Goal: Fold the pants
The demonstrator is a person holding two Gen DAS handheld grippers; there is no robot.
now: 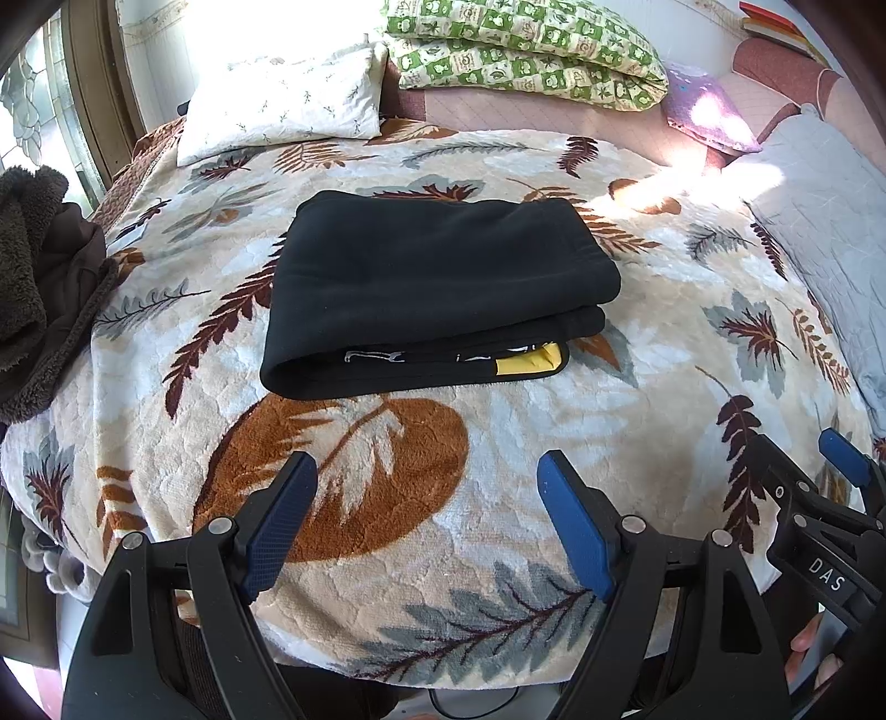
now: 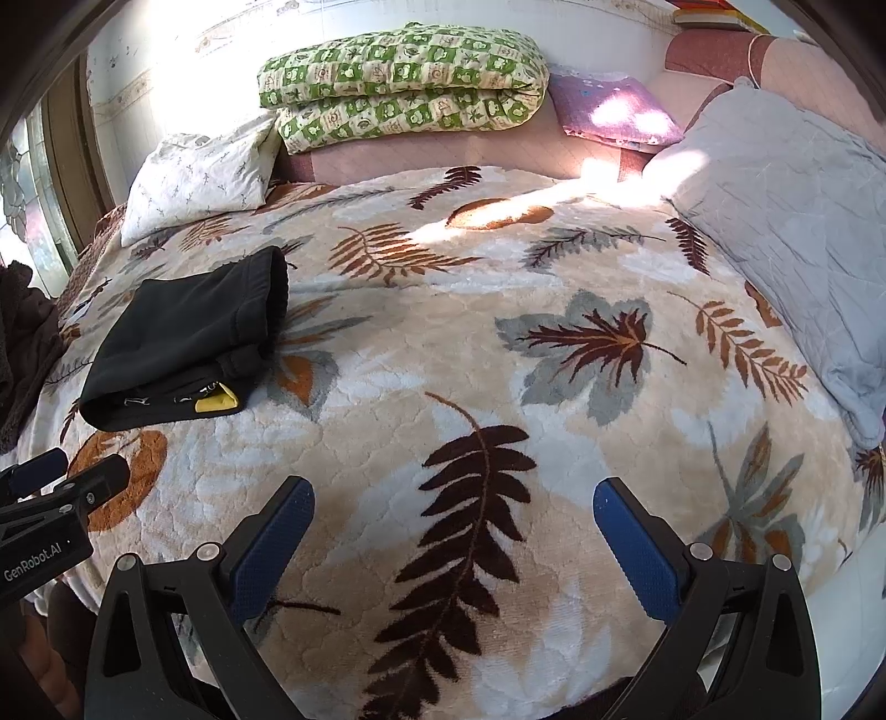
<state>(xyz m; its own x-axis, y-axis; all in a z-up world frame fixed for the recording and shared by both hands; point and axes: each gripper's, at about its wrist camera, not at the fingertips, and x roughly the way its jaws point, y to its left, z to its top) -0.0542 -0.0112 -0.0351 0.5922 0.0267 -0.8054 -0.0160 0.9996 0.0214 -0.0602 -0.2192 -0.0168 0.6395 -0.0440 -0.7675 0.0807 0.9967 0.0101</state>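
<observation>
Left wrist view: the left gripper (image 1: 426,493) hangs above the near edge of the bed with its blue fingers (image 1: 279,526) spread wide apart and nothing between them. To its right the right gripper (image 2: 454,520) hovers the same way, fingers apart and empty, over a dark fern on the blanket (image 2: 498,343). Beyond both, clear of any finger, the pants (image 1: 432,288) lie folded into a thick black bundle on the leaf-print blanket, a yellow patch (image 1: 531,363) peeping from the near edge. A white pillow (image 1: 282,105) and a green checked quilt (image 1: 526,50) sit at the head of the bed, a grey pillow (image 2: 792,232) lies along the right side, and brown fleece (image 1: 33,266) is heaped at the left.
</observation>
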